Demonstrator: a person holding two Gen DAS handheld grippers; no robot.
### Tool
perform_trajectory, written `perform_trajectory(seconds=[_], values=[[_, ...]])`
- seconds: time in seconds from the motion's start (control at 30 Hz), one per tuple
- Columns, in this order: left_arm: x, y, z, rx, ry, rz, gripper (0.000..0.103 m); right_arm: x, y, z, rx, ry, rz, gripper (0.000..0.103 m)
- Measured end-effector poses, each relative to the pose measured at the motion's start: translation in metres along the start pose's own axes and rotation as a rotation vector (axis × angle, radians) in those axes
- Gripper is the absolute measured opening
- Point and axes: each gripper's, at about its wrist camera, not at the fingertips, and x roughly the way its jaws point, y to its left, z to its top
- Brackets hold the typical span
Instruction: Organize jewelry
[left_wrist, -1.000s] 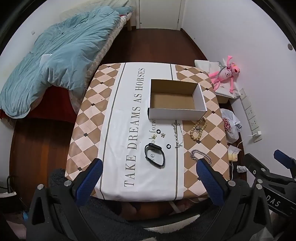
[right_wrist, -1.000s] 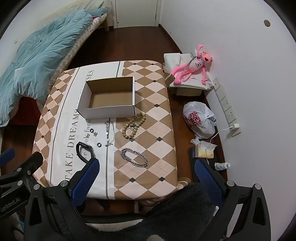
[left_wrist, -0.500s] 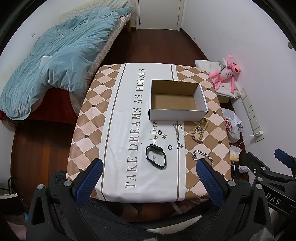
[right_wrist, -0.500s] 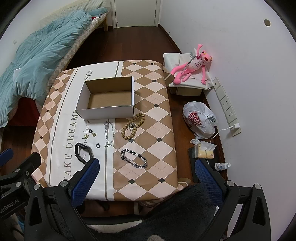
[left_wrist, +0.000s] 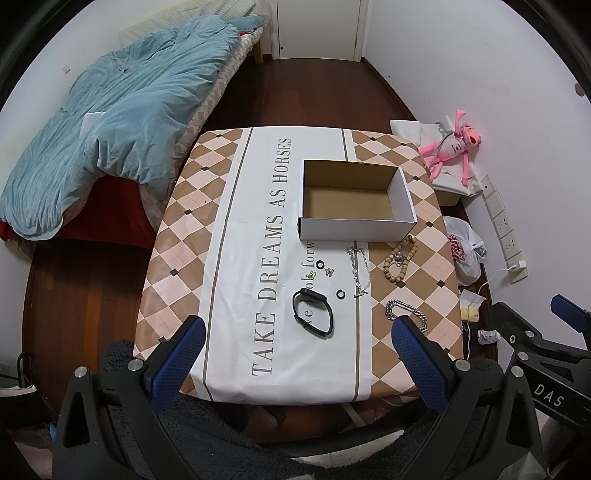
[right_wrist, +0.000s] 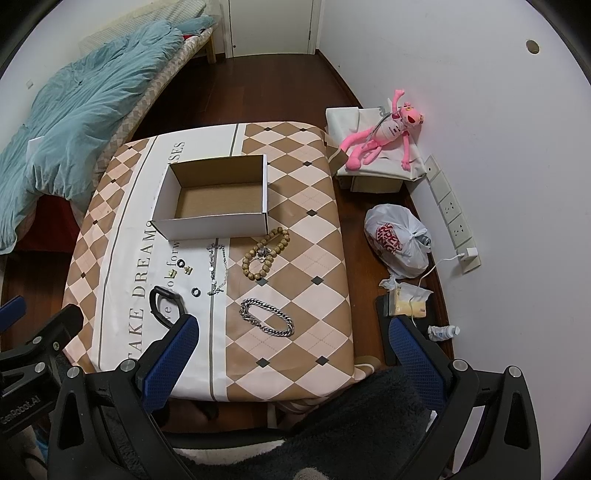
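Observation:
An empty white cardboard box (left_wrist: 354, 199) (right_wrist: 216, 199) stands on the checked tablecloth (left_wrist: 184, 229). In front of it lie a wooden bead bracelet (left_wrist: 400, 258) (right_wrist: 266, 254), a thin silver necklace (left_wrist: 360, 267) (right_wrist: 218, 267), a silver chain bracelet (left_wrist: 404, 312) (right_wrist: 266, 317), a black wristband (left_wrist: 313, 312) (right_wrist: 164, 301), small black rings (left_wrist: 340, 294) and gold earrings (left_wrist: 320, 273). My left gripper (left_wrist: 295, 350) and right gripper (right_wrist: 291, 347) are both open and empty, held high above the table's near edge.
A bed with a teal duvet (left_wrist: 110, 122) stands left of the table. A pink plush toy (right_wrist: 380, 133) on a box, a white plastic bag (right_wrist: 397, 240) and wall sockets (right_wrist: 452, 210) are on the right by the wall. Dark wood floor surrounds the table.
Both views have shifted slightly: the table and its objects sit a little lower and nearer the frame centre. Nothing on the table has moved, and both grippers stay open.

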Motion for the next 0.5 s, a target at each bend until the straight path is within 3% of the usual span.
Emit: perform_trajectory(seconds=[0.5], values=[[0.0, 0.01, 0.006, 0.006, -0.011, 0.011, 0.103, -0.005, 0.001, 0.008, 0.004, -0.013, 0.002, 0.103]])
